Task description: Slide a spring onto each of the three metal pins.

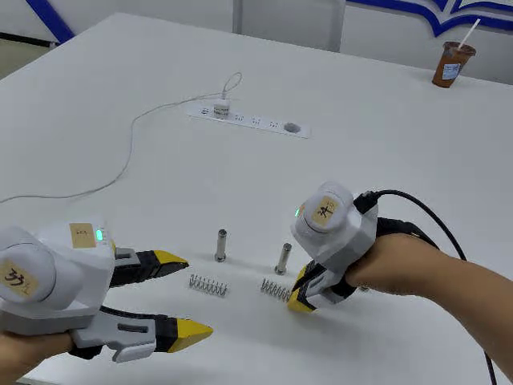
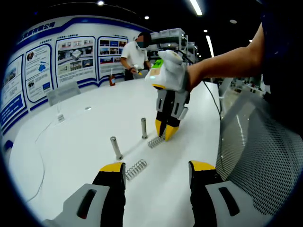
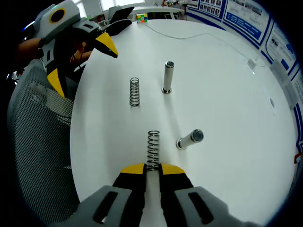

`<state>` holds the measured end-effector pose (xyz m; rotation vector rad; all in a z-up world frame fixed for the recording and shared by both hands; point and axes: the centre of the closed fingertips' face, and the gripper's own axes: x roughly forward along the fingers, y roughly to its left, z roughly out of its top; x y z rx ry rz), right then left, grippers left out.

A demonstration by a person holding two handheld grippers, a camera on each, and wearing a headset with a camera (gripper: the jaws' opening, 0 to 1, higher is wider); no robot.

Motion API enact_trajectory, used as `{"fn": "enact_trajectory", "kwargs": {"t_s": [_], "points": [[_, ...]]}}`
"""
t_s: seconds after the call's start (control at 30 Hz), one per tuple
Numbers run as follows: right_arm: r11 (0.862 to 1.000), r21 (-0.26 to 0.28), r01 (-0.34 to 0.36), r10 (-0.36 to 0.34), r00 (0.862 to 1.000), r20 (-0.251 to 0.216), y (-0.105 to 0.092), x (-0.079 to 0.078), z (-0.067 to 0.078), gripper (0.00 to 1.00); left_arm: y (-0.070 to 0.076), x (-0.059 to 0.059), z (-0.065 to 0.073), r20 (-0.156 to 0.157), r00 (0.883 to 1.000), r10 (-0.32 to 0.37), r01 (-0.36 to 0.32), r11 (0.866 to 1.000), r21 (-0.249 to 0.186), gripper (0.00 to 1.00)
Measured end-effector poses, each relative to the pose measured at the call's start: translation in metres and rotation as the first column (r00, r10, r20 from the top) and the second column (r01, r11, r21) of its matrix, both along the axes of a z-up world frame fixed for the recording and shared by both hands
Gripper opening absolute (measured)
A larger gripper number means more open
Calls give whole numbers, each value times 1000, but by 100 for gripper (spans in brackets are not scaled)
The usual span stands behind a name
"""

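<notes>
Springs are lying flat on the white table (image 1: pixel 337 160), 2 of them, and we are holding a gripper in each hand above them. Our right gripper (image 3: pixel 147 169) is pointing down at the tabletop with its jaws drawn narrow, pinching the near end of the gripped spring (image 3: pixel 153 149), whose other coils are stretching straight out ahead of the tips along the surface. Just to the right of that spring, as the right gripper view is showing it, the near pin (image 3: pixel 190 139) is standing upright, close to the spring but apart from it. Farther ahead of the right gripper, the far pin (image 3: pixel 167 77) is also standing upright, with the loose spring (image 3: pixel 134 91) lying beside it on its left, not touching it. Both pins are standing bare. Our left gripper (image 2: pixel 157 166) is hanging low over the table with its jaws spread wide and gripping nothing; the loose spring is lying just ahead of those jaws, nearer the left tip, and the far pin is standing a little beyond it. Well beyond both grippers, a power strip (image 1: pixel 248 120) is lying on the table and a cup (image 1: pixel 453 64) with a straw is standing near the far edge.
</notes>
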<state>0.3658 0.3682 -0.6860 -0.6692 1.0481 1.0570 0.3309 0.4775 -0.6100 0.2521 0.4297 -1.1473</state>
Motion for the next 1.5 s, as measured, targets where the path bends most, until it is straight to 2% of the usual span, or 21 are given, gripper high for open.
{"fn": "enact_trajectory", "kwargs": {"t_s": [0.23,0.9,1.5], "points": [[1000,-2,-3,3,1000,11,0,0,2,12,1,-1,0,0,1000,1,-1,1000,2,55],[998,-32,-52,55,996,76,-3,1,30,12,-4,-2,1,3,1000,-10,10,1000,-5,54],[996,-56,-69,73,995,71,-5,1,41,12,-4,-1,1,5,1000,-13,13,1000,-15,54]]}}
